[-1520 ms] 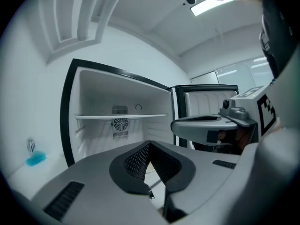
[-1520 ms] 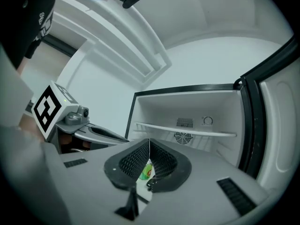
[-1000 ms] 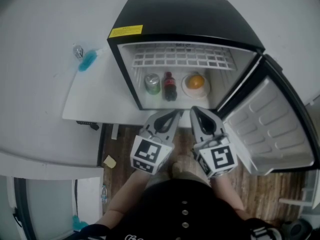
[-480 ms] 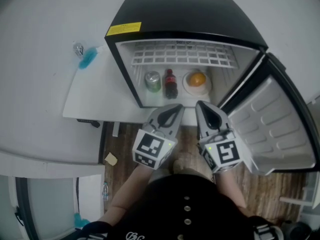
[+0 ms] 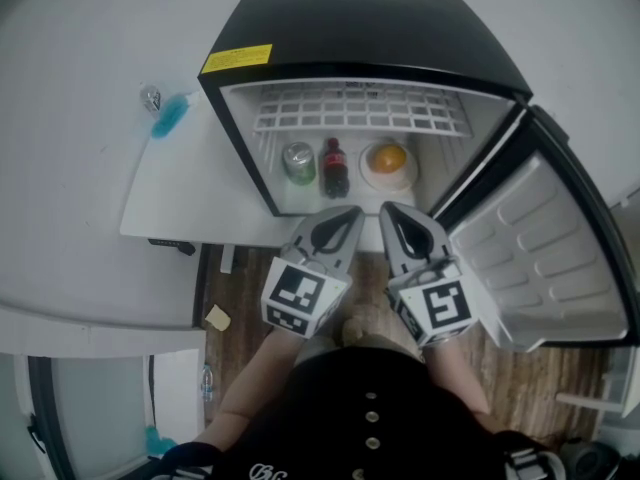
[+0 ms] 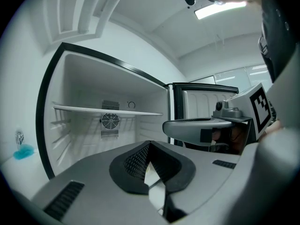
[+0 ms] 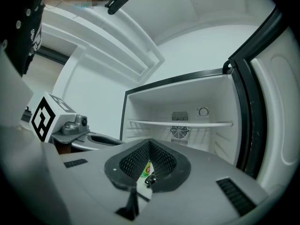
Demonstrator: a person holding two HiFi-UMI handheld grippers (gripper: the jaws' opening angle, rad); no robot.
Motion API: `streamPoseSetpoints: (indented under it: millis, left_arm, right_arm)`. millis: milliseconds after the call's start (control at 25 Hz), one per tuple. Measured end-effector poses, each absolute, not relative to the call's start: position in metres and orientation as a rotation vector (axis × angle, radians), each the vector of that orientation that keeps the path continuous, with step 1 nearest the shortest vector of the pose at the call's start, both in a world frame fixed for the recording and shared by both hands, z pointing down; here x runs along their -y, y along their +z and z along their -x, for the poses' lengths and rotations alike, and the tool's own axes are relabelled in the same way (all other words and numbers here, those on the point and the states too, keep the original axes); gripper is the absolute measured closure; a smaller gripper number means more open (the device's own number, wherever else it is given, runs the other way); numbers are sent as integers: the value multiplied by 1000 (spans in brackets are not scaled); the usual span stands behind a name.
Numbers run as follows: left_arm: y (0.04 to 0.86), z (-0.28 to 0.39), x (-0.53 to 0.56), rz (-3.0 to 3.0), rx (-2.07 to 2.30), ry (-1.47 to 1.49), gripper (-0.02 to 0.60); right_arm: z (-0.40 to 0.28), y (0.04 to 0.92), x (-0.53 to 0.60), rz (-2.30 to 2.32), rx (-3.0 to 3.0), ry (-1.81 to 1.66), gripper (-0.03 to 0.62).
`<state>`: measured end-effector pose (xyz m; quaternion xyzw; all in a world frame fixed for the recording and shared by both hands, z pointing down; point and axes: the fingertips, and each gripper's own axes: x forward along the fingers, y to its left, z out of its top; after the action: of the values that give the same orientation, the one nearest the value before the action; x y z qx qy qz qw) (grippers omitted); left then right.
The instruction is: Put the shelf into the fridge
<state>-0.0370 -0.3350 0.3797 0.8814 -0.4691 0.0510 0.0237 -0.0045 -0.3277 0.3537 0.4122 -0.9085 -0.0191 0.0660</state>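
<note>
Fridge point(image 5: 380, 28): open in front of us at 12 o'clock, and its door point(image 5: 540, 258) is swung out toward 3 o'clock.
Shelf point(image 5: 360, 108): we see it already inside the fridge, lying level across the upper part from wall to wall. Both gripper views catch it edge-on, above the fan grille point(image 6: 109, 121).
Under the shelf: there's a row on the fridge floor, with a can point(image 5: 298, 163) at the 9 o'clock end, a bottle point(image 5: 335, 166) in the middle and a plate point(image 5: 372, 176) at the 3 o'clock end.
Plate: we spot one orange point(image 5: 390, 158) on it.
Left gripper point(image 5: 345, 218): jaws together with nothing between them, pointing to 12 o'clock, tip at the fridge's front edge.
Right gripper point(image 5: 392, 218): jaws together too and gripping nothing, just beside the left one on its 3 o'clock side. Through the gap behind its tips we glimpse the can and bottle.
Table point(image 5: 170, 198): white, reaching out from the fridge toward 9 o'clock. A blue thing point(image 5: 170, 116) lies on it at 10 o'clock, and we can't tell what it is.
</note>
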Motion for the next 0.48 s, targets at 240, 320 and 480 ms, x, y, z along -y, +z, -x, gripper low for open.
streamPoseSetpoints:
  millis: [240, 320, 480]
  left_arm:
    - [375, 36, 335, -2731, 1460, 140, 575]
    - [376, 35, 335, -2728, 1462, 141, 575]
    - [379, 33, 335, -2722, 1452, 149, 575]
  right_arm:
    - [9, 351, 330, -1228, 2813, -94, 585]
    - [11, 351, 329, -1217, 2798, -80, 585]
    - [11, 356, 326, -1198, 2766, -50, 585]
